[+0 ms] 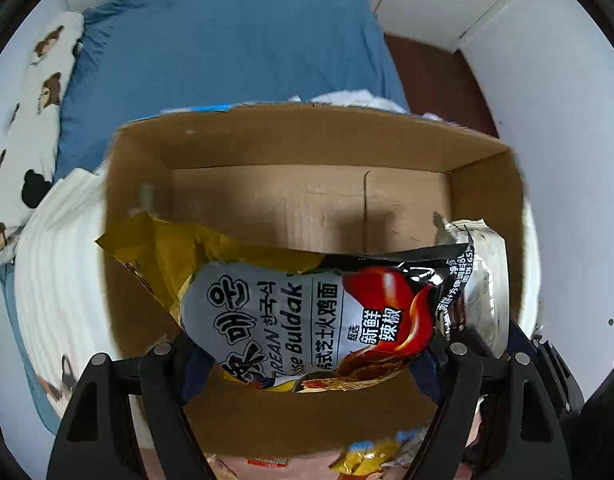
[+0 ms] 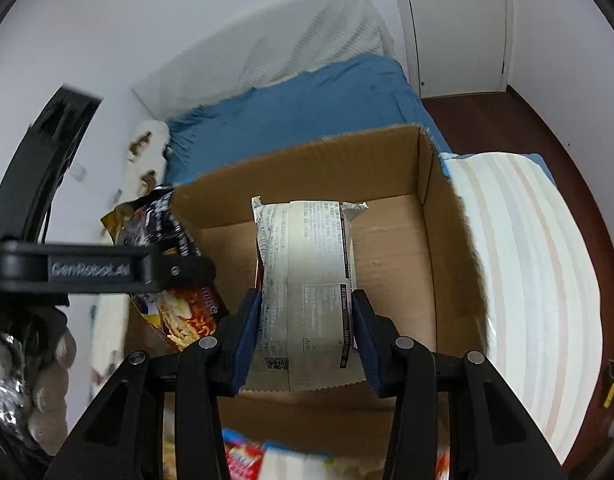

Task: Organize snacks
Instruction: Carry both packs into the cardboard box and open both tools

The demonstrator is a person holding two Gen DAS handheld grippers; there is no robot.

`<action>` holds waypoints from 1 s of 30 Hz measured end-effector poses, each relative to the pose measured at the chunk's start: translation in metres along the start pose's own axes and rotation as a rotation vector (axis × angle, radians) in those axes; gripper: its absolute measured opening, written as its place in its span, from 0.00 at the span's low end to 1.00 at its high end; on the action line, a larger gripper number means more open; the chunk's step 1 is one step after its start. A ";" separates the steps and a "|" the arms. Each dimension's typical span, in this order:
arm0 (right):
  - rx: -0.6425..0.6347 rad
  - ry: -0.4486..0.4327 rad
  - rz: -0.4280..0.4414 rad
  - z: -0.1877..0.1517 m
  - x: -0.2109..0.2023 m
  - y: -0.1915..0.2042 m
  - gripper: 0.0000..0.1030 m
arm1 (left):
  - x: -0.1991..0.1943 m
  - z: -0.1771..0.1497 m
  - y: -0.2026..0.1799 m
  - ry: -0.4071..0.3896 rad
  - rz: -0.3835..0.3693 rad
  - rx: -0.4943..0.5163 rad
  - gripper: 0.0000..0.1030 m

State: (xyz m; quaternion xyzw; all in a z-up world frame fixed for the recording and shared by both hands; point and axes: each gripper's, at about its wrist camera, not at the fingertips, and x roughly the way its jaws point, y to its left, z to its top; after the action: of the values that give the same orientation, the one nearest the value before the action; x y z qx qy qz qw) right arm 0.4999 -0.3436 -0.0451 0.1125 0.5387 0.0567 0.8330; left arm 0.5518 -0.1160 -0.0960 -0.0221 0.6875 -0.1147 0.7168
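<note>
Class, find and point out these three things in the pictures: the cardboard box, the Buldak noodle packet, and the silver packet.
cardboard box (image 2: 439, 248), right wrist view, inner right wall.
Buldak noodle packet (image 1: 275, 312), left wrist view, white printed front.
silver packet (image 2: 307, 264), right wrist view, back panel.

The left gripper (image 1: 307, 364) reaches forward and slightly down, its fingers (image 1: 195, 372) spread wide on either side of a packet (image 1: 303, 316). Beside it, the right gripper (image 2: 307, 344) points the same way, fingers (image 2: 247, 336) pressed against a silver pack (image 2: 307, 280).
</note>
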 end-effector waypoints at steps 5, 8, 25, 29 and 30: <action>0.004 0.032 -0.044 0.014 0.043 -0.007 0.46 | 0.036 0.020 0.011 0.064 0.014 0.006 0.78; 0.002 0.052 -0.053 0.021 0.062 -0.010 0.46 | 0.047 0.032 0.012 0.084 0.040 0.012 0.78; 0.042 0.201 -0.055 0.021 0.098 -0.027 0.92 | 0.018 0.006 0.031 -0.071 0.058 -0.007 0.93; 0.036 0.176 -0.073 0.012 0.080 -0.019 0.92 | -0.011 -0.026 0.037 -0.183 0.076 -0.011 0.93; 0.029 0.164 -0.077 0.008 0.073 -0.017 0.92 | -0.019 -0.036 0.040 -0.213 0.078 -0.013 0.93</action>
State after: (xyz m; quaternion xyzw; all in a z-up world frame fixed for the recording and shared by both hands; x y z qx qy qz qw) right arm 0.5365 -0.3457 -0.1110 0.0989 0.6098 0.0259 0.7859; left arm 0.5205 -0.0688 -0.0866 -0.0119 0.6084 -0.0794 0.7895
